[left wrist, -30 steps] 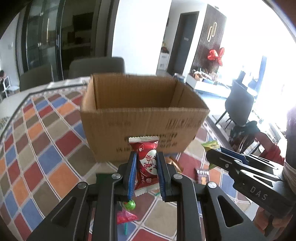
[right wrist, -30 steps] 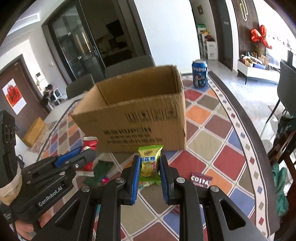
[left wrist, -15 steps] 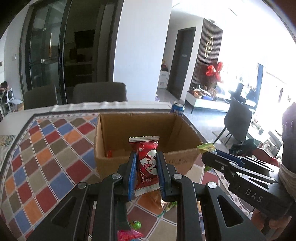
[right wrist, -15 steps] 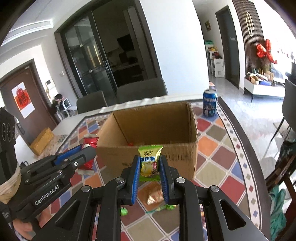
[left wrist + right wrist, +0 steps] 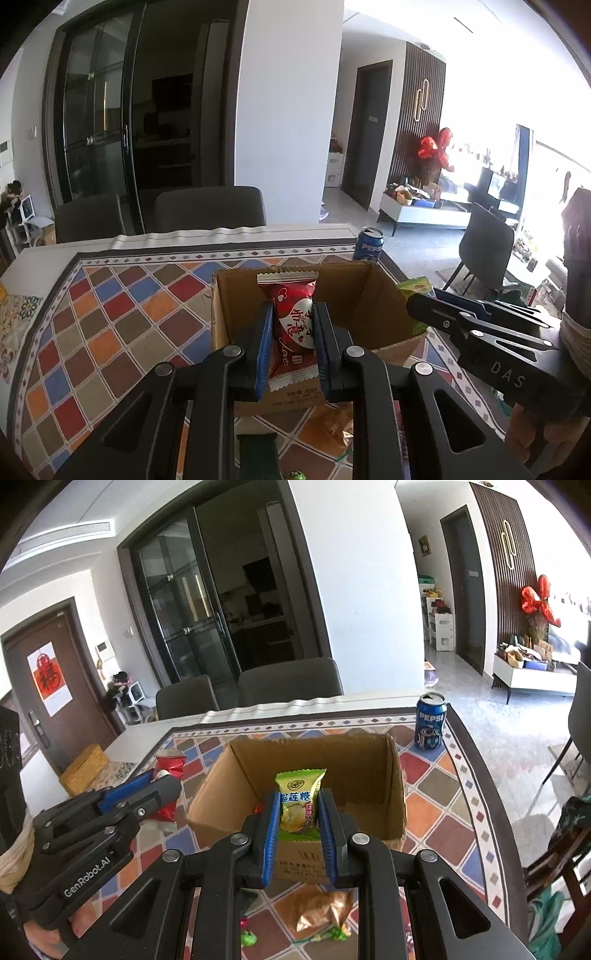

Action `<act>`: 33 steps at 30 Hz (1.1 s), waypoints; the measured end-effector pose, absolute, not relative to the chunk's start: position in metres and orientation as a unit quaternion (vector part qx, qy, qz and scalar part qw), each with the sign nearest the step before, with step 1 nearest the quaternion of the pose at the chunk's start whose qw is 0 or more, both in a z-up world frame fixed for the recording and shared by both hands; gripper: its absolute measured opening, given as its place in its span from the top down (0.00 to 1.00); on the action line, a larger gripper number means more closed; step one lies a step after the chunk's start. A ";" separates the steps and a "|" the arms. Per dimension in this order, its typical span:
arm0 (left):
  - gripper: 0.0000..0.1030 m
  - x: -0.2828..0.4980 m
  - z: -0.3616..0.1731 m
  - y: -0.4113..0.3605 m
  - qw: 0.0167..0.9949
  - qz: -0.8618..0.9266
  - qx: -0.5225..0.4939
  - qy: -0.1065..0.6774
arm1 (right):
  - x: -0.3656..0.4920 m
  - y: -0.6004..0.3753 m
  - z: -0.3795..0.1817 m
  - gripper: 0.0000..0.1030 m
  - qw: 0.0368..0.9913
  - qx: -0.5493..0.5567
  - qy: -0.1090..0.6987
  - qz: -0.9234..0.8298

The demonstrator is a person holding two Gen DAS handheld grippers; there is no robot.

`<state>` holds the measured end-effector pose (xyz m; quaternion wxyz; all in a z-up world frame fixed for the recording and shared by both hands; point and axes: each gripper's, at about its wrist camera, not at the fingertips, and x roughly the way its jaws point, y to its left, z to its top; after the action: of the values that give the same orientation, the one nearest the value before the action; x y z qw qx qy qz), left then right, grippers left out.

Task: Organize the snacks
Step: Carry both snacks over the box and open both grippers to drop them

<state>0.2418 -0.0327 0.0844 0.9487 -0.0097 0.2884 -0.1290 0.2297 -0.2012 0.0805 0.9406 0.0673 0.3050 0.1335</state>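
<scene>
An open cardboard box [image 5: 373,295] [image 5: 354,760] stands on the checkered tablecloth. My left gripper [image 5: 293,332] is shut on a red snack packet [image 5: 293,317] and holds it raised over the box's near edge. My right gripper [image 5: 299,812] is shut on a green-yellow candy packet [image 5: 299,801], also raised above the box's near wall. Each gripper shows in the other's view: the right one [image 5: 417,306] beside the box's right side, the left one [image 5: 173,782] to the box's left. A small red item [image 5: 258,808] lies inside the box.
A Pepsi can [image 5: 430,725] [image 5: 367,245] stands behind the box at the far right. Loose snacks lie in front of the box: a gold wrapper [image 5: 325,910], a green candy [image 5: 248,939], a dark green packet [image 5: 258,454]. Chairs [image 5: 208,214] stand behind the table.
Both grippers have risen with their packets, from table level in front of the box to above its near edge. The box's inside now shows.
</scene>
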 end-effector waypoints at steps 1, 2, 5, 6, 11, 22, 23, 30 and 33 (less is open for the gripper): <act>0.79 0.246 0.083 -0.033 0.948 -0.129 -0.009 0.291 | 0.232 -0.201 0.081 0.79 0.941 0.066 0.306 0.133; 0.79 0.249 0.083 -0.033 0.947 -0.130 -0.009 0.294 | 0.235 -0.201 0.081 0.79 0.941 0.065 0.306 0.132; 0.79 0.260 0.078 -0.033 0.943 -0.132 -0.011 0.306 | 0.241 -0.200 0.080 0.79 0.939 0.063 0.310 0.132; 0.79 0.263 0.077 -0.033 0.942 -0.132 -0.012 0.309 | 0.244 -0.200 0.080 0.79 0.939 0.063 0.312 0.133; 0.79 0.280 0.068 -0.035 0.935 -0.133 -0.016 0.327 | 0.259 -0.197 0.074 0.79 0.935 0.060 0.324 0.132; 0.69 0.295 0.059 -0.034 0.935 -0.118 -0.006 0.334 | 0.276 -0.189 0.061 0.68 0.935 0.045 0.335 0.106; 0.69 0.294 0.059 -0.034 0.936 -0.116 -0.004 0.332 | 0.275 -0.190 0.061 0.68 0.934 0.048 0.337 0.110; 0.67 0.277 0.067 -0.033 0.940 -0.119 0.003 0.319 | 0.262 -0.190 0.065 0.67 0.933 0.053 0.334 0.121; 0.65 0.268 0.071 -0.032 0.942 -0.122 0.002 0.312 | 0.254 -0.190 0.069 0.67 0.935 0.052 0.328 0.124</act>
<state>0.2682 -0.0316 0.0712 0.9421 0.0023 0.3122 -0.1224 0.2545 -0.1898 0.0691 0.9351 0.0518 0.3281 0.1236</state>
